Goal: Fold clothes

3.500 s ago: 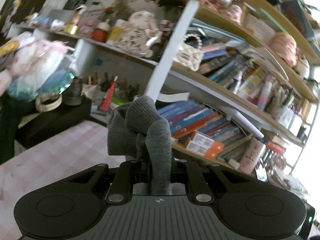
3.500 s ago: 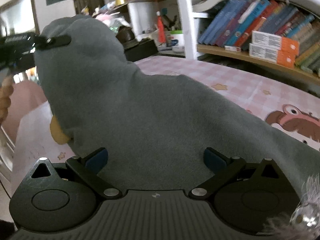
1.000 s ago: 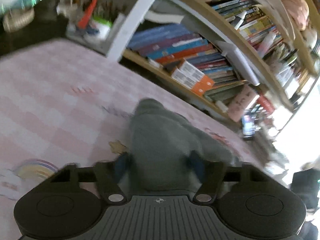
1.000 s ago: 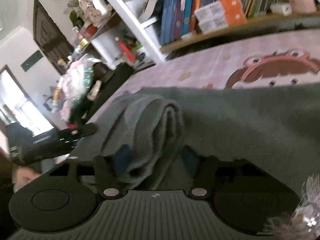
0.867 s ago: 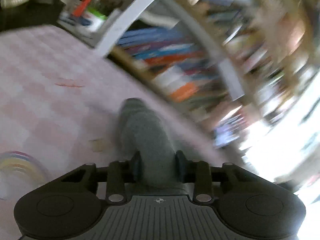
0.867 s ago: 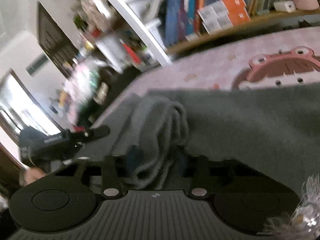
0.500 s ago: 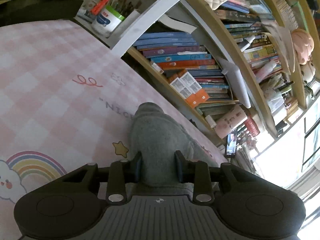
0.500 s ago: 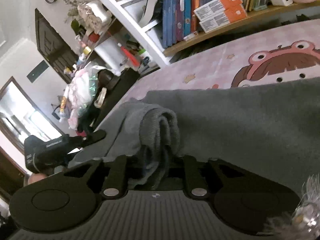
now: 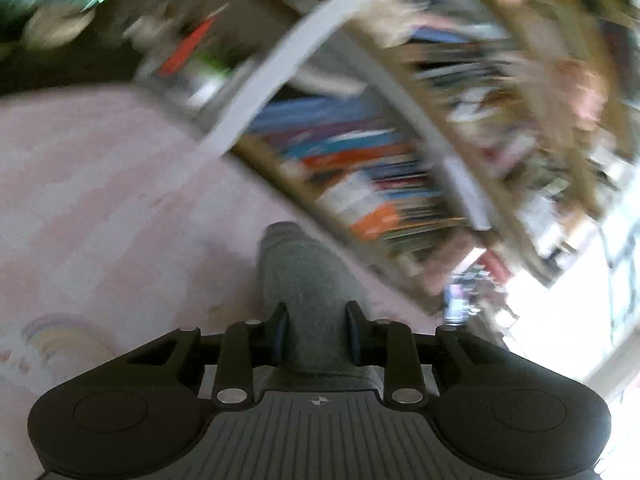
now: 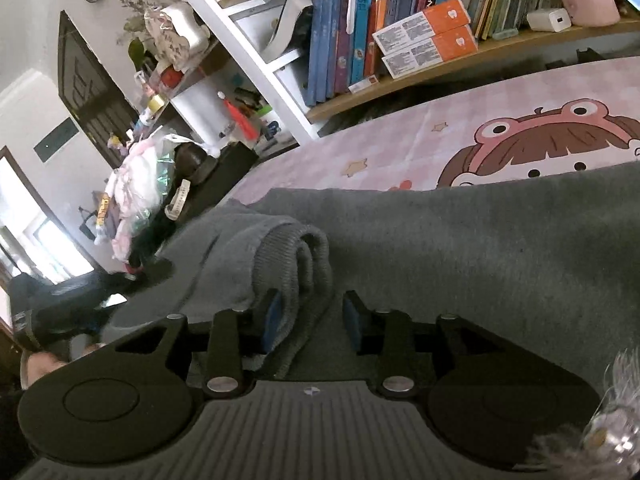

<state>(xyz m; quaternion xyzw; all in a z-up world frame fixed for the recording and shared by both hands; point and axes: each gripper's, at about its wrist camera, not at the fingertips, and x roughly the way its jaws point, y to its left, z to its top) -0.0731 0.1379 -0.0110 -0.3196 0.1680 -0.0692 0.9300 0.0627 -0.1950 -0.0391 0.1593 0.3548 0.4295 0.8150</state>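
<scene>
1. The grey knit garment lies spread on the pink cartoon-print tablecloth, one ribbed edge bunched into a roll.
2. Right gripper: jaws apart, with the ribbed roll lying against the left pad only.
3. Left gripper: jaws pressed against a narrow grey fold; the view is motion-blurred.
4. Judgement: a fold is under way, with one end carried and the other laid down.
5. The next move calls for carrying the held end square across the body, keeping its layers together.
</scene>
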